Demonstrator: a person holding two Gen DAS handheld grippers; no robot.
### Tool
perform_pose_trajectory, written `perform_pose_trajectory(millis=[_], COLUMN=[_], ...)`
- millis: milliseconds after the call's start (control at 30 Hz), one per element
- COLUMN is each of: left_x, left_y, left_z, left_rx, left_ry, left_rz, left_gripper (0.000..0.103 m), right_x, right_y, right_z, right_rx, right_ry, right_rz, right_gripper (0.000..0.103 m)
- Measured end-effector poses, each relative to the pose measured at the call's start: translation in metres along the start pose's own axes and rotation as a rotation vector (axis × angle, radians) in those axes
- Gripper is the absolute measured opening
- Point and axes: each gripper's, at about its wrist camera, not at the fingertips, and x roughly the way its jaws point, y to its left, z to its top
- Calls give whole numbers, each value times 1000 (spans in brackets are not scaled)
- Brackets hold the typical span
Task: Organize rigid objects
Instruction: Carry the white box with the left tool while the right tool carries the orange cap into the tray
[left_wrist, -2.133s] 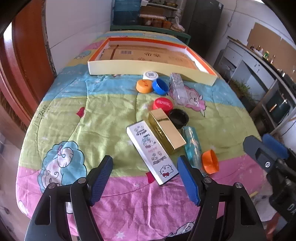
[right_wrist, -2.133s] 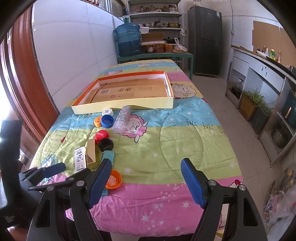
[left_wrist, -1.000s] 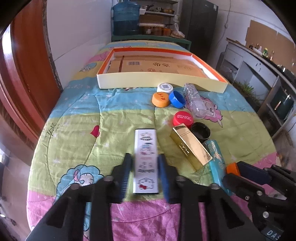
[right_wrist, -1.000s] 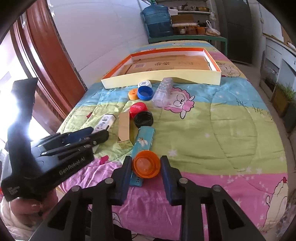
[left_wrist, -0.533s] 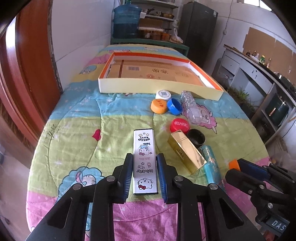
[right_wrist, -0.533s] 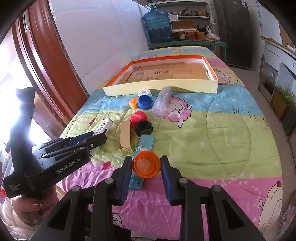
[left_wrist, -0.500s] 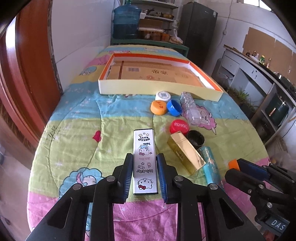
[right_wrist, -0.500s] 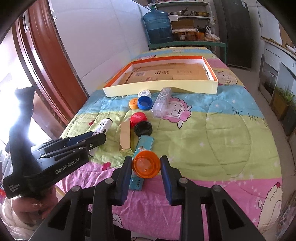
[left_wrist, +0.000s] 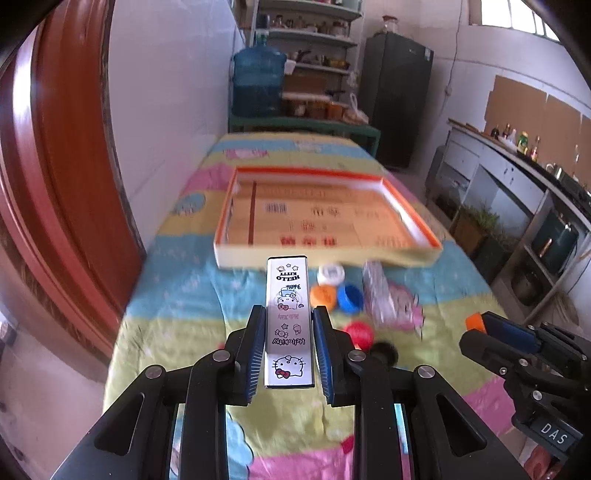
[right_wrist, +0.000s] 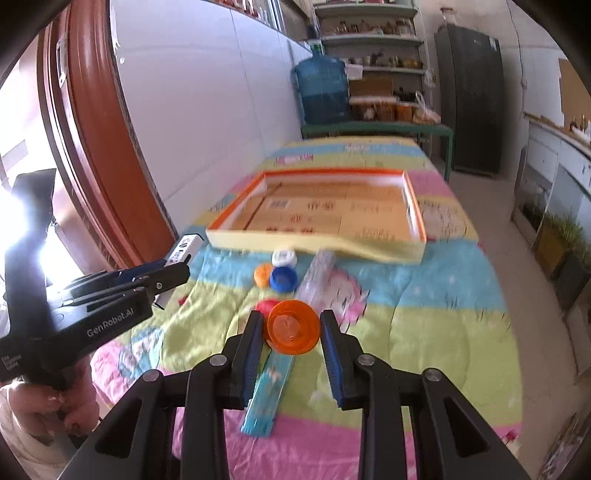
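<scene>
My left gripper (left_wrist: 289, 325) is shut on a white Hello Kitty box (left_wrist: 288, 295) and holds it in the air, pointing at the orange-rimmed cardboard tray (left_wrist: 325, 254). My right gripper (right_wrist: 291, 332) is shut on an orange cap (right_wrist: 293, 327), also lifted above the bed. The tray's front wall shows in the right wrist view (right_wrist: 258, 238). On the quilt lie a white cap (left_wrist: 331, 274), an orange cap (left_wrist: 322, 296), a blue cap (left_wrist: 350, 297), a red cap (left_wrist: 358, 332), a black cap (left_wrist: 385, 352), a clear bottle (left_wrist: 376, 286) and a teal box (right_wrist: 269, 387).
The bed has a colourful cartoon quilt (right_wrist: 424, 325). A red wooden door frame (left_wrist: 55, 184) stands to the left. A green table with a blue water jug (left_wrist: 258, 86) is behind the bed, cabinets (left_wrist: 517, 192) to the right. The left gripper shows at the left of the right wrist view (right_wrist: 162, 275).
Both grippers have risen off the quilt and moved forward toward the tray, each carrying its object. The gold box is no longer in sight.
</scene>
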Motion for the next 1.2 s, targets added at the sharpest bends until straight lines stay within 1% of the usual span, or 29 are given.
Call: perform_pose_trajectory(millis=[200,367,433,567,767,867,1000,1200], left_x=[-4,2,6,17,45,67,105,156], left_y=[7,11,11,15,19,18,17,19], left_z=[35,58,68,92,125,140,151,148], left_rx=[-1,-6,-4,-16,-32,-21,4,20], left_ry=[-52,-62,-72,-86,-91,-78,-33,62], left_rz=[-4,-19,-10,14,32,37,20,-9], left_gripper=[26,26,26,26,26,26,26,26], right_x=[-7,-7,-5,2,28,44,78,134], right_y=[-7,-19,-24,-34,-47,-51,-60,-77], right_z=[32,59,69,90,121,132,144,151], right_rx=[-33,-38,-38,-44,-60,-75,-69,-31], right_ry=[-70,-109,-121,-143,-147,-144,-111,-29], right_rz=[-37,-56,-60,-80,-70,-61,-52,-49], right_gripper=[32,32,32,32,32,32,32,32])
